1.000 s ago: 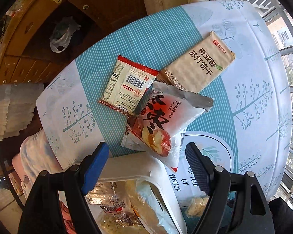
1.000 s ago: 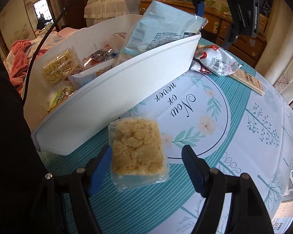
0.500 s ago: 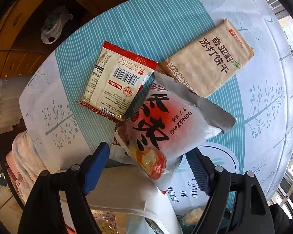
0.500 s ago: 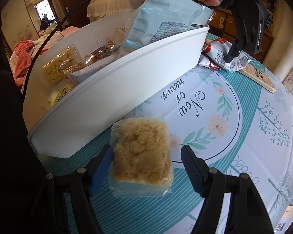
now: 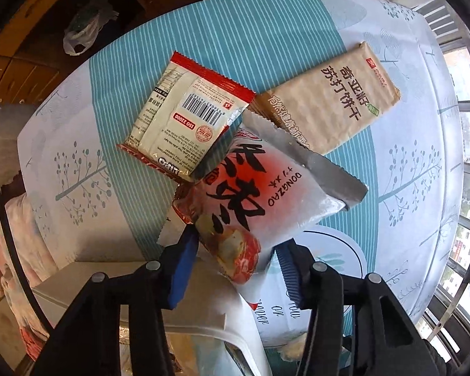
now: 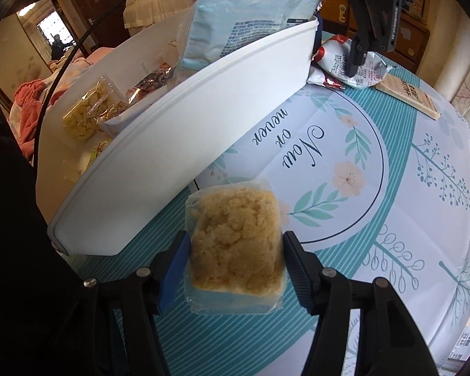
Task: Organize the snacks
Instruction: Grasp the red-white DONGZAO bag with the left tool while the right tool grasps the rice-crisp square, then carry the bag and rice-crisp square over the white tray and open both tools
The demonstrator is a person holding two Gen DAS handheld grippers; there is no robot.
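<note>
Both grippers closing on snacks beside the bin.
Left gripper (image 5: 235,269) jaws have just narrowed, pads now pressing the red-and-white pouch (image 5: 260,206); right gripper (image 6: 235,269) has eased inward around the crumbly cake packet (image 6: 235,244), contact unclear. White bin (image 6: 203,125), left, holds a pale blue bag (image 6: 244,22) and small packets; both pickups look imminent.
</note>
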